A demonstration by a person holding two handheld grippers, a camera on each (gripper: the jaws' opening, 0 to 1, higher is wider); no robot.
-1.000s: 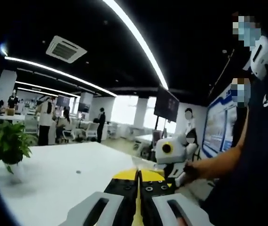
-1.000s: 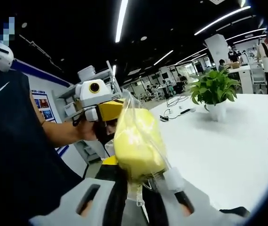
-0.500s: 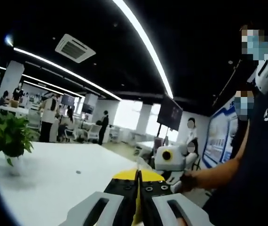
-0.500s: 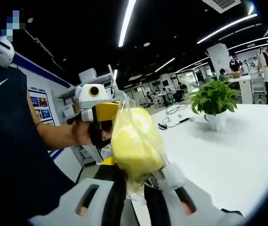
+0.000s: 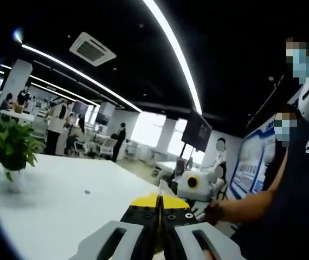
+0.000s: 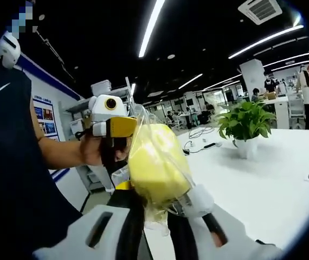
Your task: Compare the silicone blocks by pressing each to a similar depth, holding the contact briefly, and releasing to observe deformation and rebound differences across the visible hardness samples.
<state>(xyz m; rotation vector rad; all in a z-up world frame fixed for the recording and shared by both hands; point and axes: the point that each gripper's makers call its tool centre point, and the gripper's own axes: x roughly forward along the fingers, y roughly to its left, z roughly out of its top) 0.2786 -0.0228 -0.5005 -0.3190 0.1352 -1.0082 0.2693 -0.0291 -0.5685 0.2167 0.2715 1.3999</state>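
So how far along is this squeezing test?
Nothing looks finished. The right hand-held gripper is clamped on a bagged yellow block, while the left hand-held gripper pinches the bag's edge. Releasing it and trying other samples is left.

an open office with a black ceiling, long strip lights (image 5: 172, 51), a white table (image 5: 46, 208) and a potted plant (image 6: 245, 123).
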